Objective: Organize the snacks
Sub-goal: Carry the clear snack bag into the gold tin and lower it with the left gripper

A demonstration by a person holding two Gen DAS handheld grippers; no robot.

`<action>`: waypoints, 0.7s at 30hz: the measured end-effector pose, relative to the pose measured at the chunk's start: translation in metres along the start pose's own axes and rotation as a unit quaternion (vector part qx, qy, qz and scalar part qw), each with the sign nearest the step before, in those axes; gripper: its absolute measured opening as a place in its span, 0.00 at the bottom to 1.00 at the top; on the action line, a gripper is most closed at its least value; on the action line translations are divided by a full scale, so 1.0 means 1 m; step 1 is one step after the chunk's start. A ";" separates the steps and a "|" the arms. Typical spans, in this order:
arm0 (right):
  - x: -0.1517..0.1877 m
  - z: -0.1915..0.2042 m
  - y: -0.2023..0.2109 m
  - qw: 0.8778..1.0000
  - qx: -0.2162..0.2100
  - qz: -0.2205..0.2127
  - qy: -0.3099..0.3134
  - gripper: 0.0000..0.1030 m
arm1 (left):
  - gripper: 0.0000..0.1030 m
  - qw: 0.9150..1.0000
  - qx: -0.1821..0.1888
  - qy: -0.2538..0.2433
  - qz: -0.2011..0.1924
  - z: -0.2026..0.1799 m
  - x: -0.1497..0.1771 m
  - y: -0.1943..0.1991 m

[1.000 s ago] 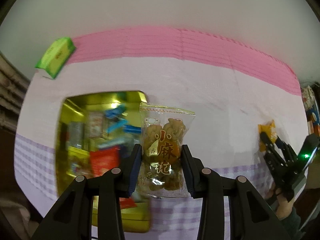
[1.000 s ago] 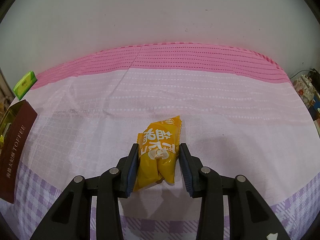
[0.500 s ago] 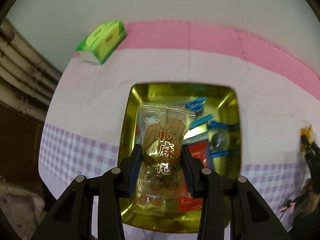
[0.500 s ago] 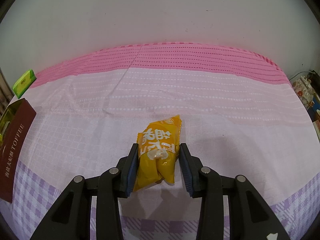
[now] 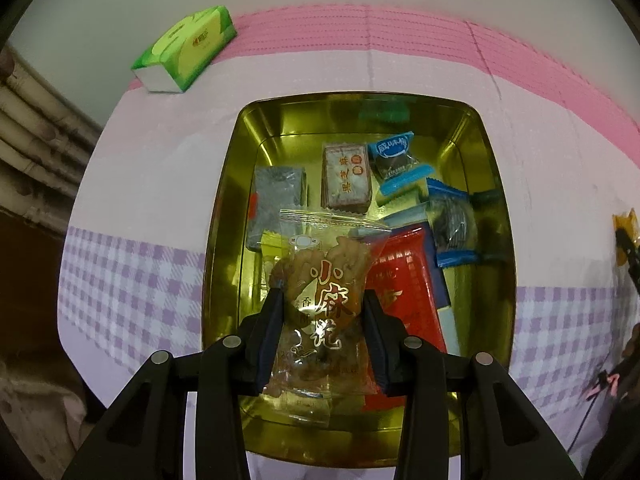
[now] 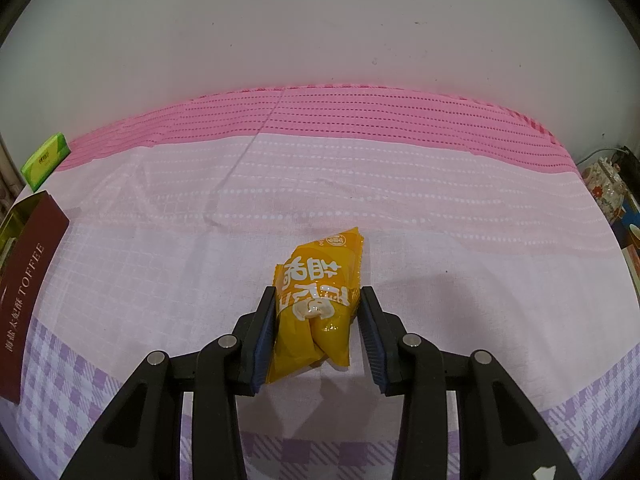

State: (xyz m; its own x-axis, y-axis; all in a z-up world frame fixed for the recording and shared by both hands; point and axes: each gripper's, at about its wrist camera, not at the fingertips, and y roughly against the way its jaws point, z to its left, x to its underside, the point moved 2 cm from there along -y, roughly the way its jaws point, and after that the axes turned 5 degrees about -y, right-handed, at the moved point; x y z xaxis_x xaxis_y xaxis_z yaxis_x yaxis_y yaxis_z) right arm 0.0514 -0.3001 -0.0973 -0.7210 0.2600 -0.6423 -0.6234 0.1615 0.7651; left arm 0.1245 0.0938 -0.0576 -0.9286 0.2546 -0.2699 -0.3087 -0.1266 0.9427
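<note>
Two light, crinkly packets were in your grip: your left gripper [image 5: 323,332] pinched the clear twist-snack bag [image 5: 320,304] mid-body over the gold tin [image 5: 224,240], its brittle contents probably crushable, while your right gripper [image 6: 317,332] clasped the soft yellow packet [image 6: 318,304] on the tablecloth [image 6: 440,220] at six o'clock.

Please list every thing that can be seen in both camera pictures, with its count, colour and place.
Tin: one, gold, on the tablecloth, below the left claw.
Snack packets in the tin: several; blue, red, grey, brown.
Clear twist-snack bag: one, held over the tin.
Yellow snack bag: one, on the cloth.
Tissue pack: one, green, far left edge.
Lid: one, dark red, left edge.
Tablecloth: one, pink, white and purple.
Left claw: black, shut on the clear bag.
Right claw: black, around the yellow bag.
</note>
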 end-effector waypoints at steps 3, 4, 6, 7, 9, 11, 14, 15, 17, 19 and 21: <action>0.000 0.001 0.000 1.000 0.002 0.000 0.001 0.36 | 0.39 1.000 -0.007 -0.006 -0.007 -0.002 0.002 0.000; 0.000 0.001 0.000 1.000 0.002 0.000 0.002 0.36 | 0.39 1.000 -0.010 -0.009 -0.009 -0.003 0.003 -0.001; 0.000 0.001 0.000 1.000 0.003 0.000 0.002 0.36 | 0.39 1.000 -0.014 -0.014 -0.010 -0.003 0.004 -0.002; 0.000 0.001 0.000 1.000 0.003 0.000 0.002 0.36 | 0.39 1.000 -0.017 -0.017 -0.012 -0.004 0.005 -0.003; 0.000 0.001 0.000 1.000 0.004 0.000 0.003 0.36 | 0.39 0.999 -0.022 -0.020 -0.014 -0.003 0.006 -0.003; 0.000 0.001 0.000 1.000 0.004 0.000 0.003 0.36 | 0.39 0.999 -0.024 -0.021 -0.017 -0.003 0.008 -0.004; 0.000 0.001 0.000 1.000 0.004 0.000 0.003 0.36 | 0.39 0.999 -0.024 -0.020 -0.019 -0.003 0.008 -0.004; 0.000 0.001 0.000 1.000 0.004 0.000 0.003 0.36 | 0.39 0.999 -0.023 -0.021 -0.018 -0.003 0.008 -0.004; 0.000 0.001 0.000 1.000 0.005 0.000 0.003 0.36 | 0.39 0.999 -0.022 -0.021 -0.023 -0.002 0.008 -0.003; 0.001 0.001 0.000 1.000 0.006 0.000 0.003 0.36 | 0.40 0.999 -0.022 -0.021 -0.025 -0.001 0.008 -0.002; 0.001 0.002 0.000 1.000 0.006 0.000 0.004 0.36 | 0.40 0.999 -0.020 -0.019 -0.027 0.000 0.007 -0.002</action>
State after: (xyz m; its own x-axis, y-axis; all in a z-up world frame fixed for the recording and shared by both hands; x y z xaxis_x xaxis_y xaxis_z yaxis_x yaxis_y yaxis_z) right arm 0.0513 -0.2982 -0.0978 -0.7227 0.2526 -0.6433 -0.6204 0.1730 0.7649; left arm 0.1182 0.0958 -0.0614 -0.9019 0.2989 -0.3118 -0.3668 -0.1488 0.9183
